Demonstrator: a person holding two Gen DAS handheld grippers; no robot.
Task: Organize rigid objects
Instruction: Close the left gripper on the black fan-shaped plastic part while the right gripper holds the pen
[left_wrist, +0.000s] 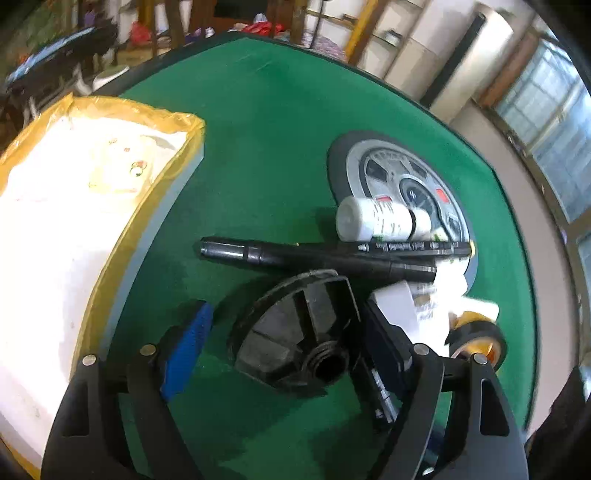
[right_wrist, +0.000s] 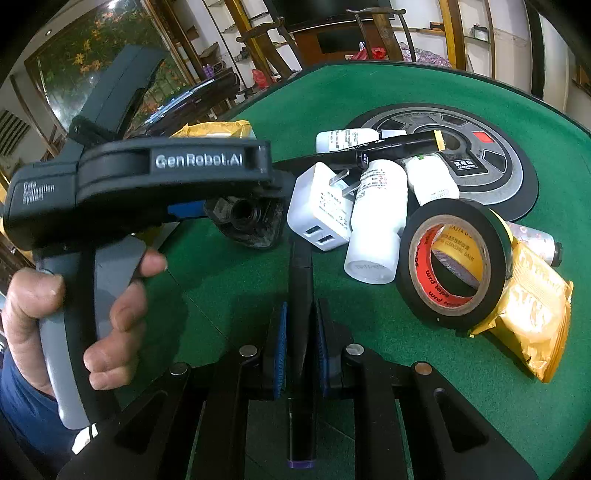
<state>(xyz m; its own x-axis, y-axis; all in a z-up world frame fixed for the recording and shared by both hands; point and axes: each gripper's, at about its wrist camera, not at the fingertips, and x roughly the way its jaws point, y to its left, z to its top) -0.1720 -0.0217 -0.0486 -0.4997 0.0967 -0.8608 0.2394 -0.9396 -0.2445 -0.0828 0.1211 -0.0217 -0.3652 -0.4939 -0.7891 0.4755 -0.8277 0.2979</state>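
Two grippers over a green bench, one busy, one not.

Right gripper: jaws clamped narrow on a dark pen, blue pads pressing both sides of the barrel. Pen runs straight along the jaws, its far end pointing toward the pile, purple-tipped end toward the camera.

Left gripper: jaws wide, nothing pressed between them. A black ribbed disc with a threaded centre hole lies on the bench in the gap; whether either pad touches it, cannot tell. In the right wrist view a hand holds this gripper by its grey handle, just left of the disc.

Landmark: the disc. Just beyond it, two black markers lie crossed. Beyond those, a white bottle rests on its side against a large grey wheel-shaped plate lying flat. Right of the disc, a white plug adapter with two ports facing the camera, prongs pointing toward the plate. Another white bottle leans beside it, touching.

Further right of the disc: a black tape roll standing tilted, red inner core, resting on a gold foil packet. A small patterned tube pokes out behind the roll.

Left of the disc, well apart: a white tray with a yellow-lined rim at the bench edge.
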